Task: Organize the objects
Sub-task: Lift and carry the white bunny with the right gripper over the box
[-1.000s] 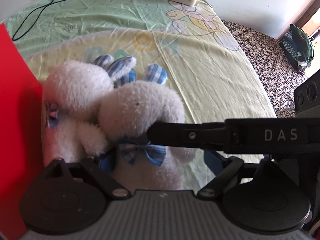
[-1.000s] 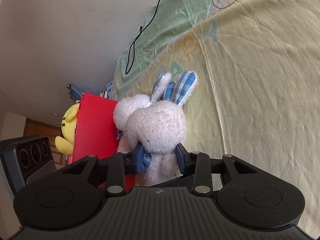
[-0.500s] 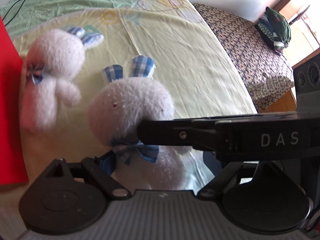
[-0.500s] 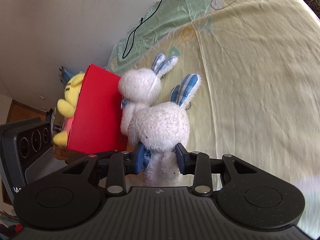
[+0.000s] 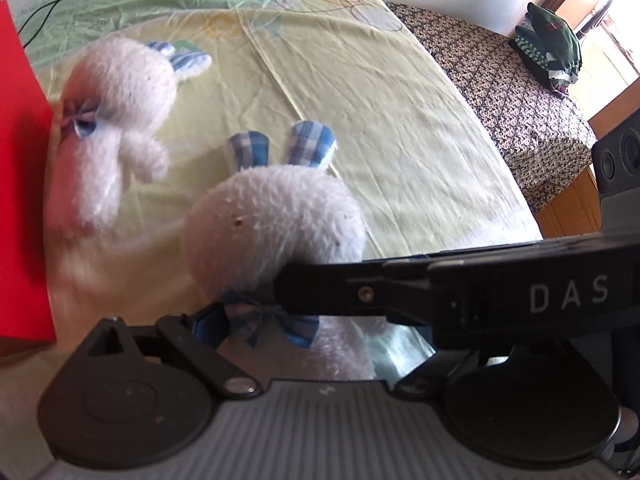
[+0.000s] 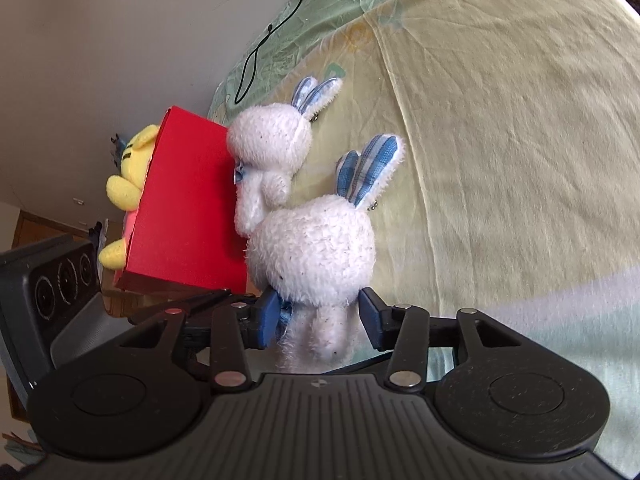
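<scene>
The right gripper is clamped on the near white bunny: its 2 blue pads press the toy's neck from either side, just below the round head, with the body and legs hanging down between the fingers toward the camera. The bunny's checked blue ears point away from the claw, over the yellow sheet.

From the left wrist view the same bunny sits right in front of the left gripper, its blue bow at the fingers' level. The right claw's black finger crosses in front and hides the left gripper's right finger, so I cannot tell whether it is open or closed on the toy.

Just beyond, a 2nd white bunny lies on the sheet, its face touching the side of a red box. A yellow plush toy shows behind the box. Farther off, a black cable trails across the green part of the sheet.
</scene>
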Motion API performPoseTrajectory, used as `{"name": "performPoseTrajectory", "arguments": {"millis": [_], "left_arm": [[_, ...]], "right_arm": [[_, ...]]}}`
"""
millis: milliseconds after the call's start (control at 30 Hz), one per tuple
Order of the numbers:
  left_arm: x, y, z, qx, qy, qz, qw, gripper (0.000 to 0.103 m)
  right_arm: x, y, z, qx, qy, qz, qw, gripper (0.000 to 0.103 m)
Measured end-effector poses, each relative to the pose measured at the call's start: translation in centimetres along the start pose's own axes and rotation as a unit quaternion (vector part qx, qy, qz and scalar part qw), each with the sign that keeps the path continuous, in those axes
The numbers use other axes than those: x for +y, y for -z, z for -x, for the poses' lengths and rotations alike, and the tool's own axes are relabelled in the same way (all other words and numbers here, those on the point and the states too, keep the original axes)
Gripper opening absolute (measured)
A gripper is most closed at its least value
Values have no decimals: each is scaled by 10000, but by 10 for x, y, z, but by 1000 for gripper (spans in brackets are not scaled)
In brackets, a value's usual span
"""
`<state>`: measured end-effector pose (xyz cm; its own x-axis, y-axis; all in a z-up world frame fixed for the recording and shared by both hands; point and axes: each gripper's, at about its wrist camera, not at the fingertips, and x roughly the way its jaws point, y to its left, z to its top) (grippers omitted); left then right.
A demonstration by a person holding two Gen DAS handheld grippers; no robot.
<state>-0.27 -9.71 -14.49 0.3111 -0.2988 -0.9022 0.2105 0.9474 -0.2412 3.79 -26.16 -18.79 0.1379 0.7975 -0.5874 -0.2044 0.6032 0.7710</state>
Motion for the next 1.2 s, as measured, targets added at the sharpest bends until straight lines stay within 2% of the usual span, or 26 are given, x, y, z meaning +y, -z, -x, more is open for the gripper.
{"name": "performPoseTrajectory", "arguments": {"millis": [167, 233, 500, 700, 833, 967, 1200], "left_arm": [[0, 6, 7, -72, -54, -33, 10000, 83], [-1, 8, 10, -106, -72, -37, 9999, 81], [-1, 31, 31, -148, -8, 84, 9999, 81], [12, 55, 57, -241, -148, 312, 9991, 81], [27, 75, 78, -309, -285, 617, 9972, 81], [45, 99, 101, -440, -575, 971, 9926, 81], [89, 140, 158, -864, -970, 1750, 9760, 81]], "right_arm": [[-1, 3, -4, -10, -96, -103, 9999, 45], [6, 5, -3, -30, -14, 122, 9999, 44], [33, 16, 1, 274, 59, 788, 9965, 43], [62, 29, -8, 557, -68, 1235, 9908, 43], [88, 39, -23, 861, -241, 1663, 9820, 43], [114, 47, -45, 1190, -528, 1938, 9724, 43], [176, 64, -89, 1712, -1057, 2478, 9477, 43]]}}
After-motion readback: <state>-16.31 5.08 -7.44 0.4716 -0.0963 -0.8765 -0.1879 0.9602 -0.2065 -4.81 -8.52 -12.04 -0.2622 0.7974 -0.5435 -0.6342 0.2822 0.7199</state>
